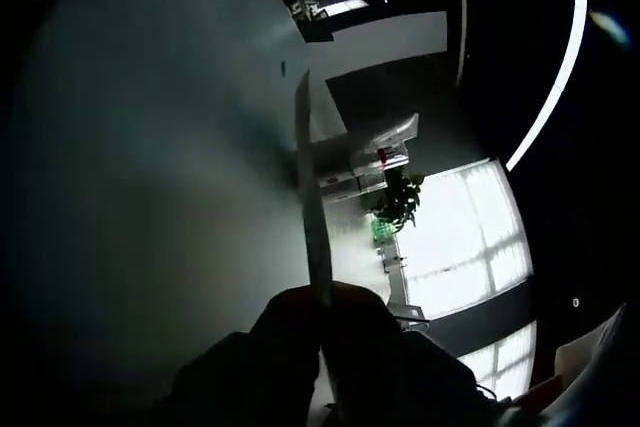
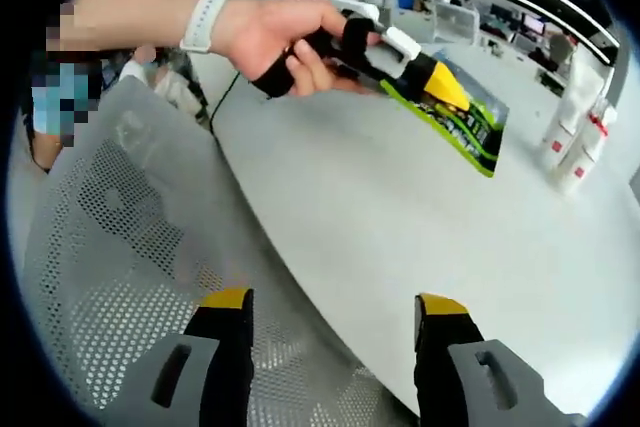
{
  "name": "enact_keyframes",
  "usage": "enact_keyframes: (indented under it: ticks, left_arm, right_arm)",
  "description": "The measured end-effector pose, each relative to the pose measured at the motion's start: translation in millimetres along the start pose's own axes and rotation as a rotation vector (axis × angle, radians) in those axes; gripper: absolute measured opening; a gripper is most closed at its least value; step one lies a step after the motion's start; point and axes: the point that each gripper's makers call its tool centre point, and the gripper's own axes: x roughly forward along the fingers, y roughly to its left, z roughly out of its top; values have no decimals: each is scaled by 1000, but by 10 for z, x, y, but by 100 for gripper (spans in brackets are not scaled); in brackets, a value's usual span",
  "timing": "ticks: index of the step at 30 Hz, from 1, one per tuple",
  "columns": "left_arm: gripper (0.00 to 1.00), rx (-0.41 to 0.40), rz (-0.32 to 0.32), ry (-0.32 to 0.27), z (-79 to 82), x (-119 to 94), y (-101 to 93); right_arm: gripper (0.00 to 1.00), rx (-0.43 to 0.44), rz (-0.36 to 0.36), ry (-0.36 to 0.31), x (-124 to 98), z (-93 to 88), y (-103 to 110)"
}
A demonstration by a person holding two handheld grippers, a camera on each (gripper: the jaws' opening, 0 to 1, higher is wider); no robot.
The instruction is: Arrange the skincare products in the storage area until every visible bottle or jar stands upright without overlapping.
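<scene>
In the right gripper view a hand with a white wristband holds my left gripper [image 2: 447, 87] low over the white table [image 2: 400, 247]. Its yellow-tipped jaws are together on a flat green packet [image 2: 468, 132] with black print. In the left gripper view that packet [image 1: 312, 197] shows edge-on as a thin pale strip rising from between the dark, closed jaws of my left gripper [image 1: 322, 312]. Two white bottles [image 2: 575, 137] with red marks stand upright at the table's far right. My right gripper [image 2: 332, 312] is open with nothing between its fingers, above the table's near edge.
A grey mesh chair back [image 2: 110, 247] lies left of and under my right gripper. Office desks and people fill the background. The left gripper view also holds white containers [image 1: 385, 152], a green plant [image 1: 400, 197] and bright windows [image 1: 470, 237].
</scene>
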Motion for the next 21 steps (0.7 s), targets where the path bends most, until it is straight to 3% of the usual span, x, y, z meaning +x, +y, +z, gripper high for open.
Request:
enact_keyframes:
  ticks: [6, 15, 20, 21]
  left_arm:
    - [0, 2, 21, -25, 271, 152, 68]
    - [0, 77, 85, 35, 496, 437, 246]
    - [0, 119, 85, 64, 510, 584, 224]
    - [0, 127, 93, 75, 441, 614, 216]
  right_arm:
    - [66, -6, 1, 12, 6, -23, 7]
    - [66, -23, 4, 35, 20, -70, 13]
    - [67, -23, 9, 36, 29, -79, 13]
    - [67, -22, 9, 37, 29, -80, 13]
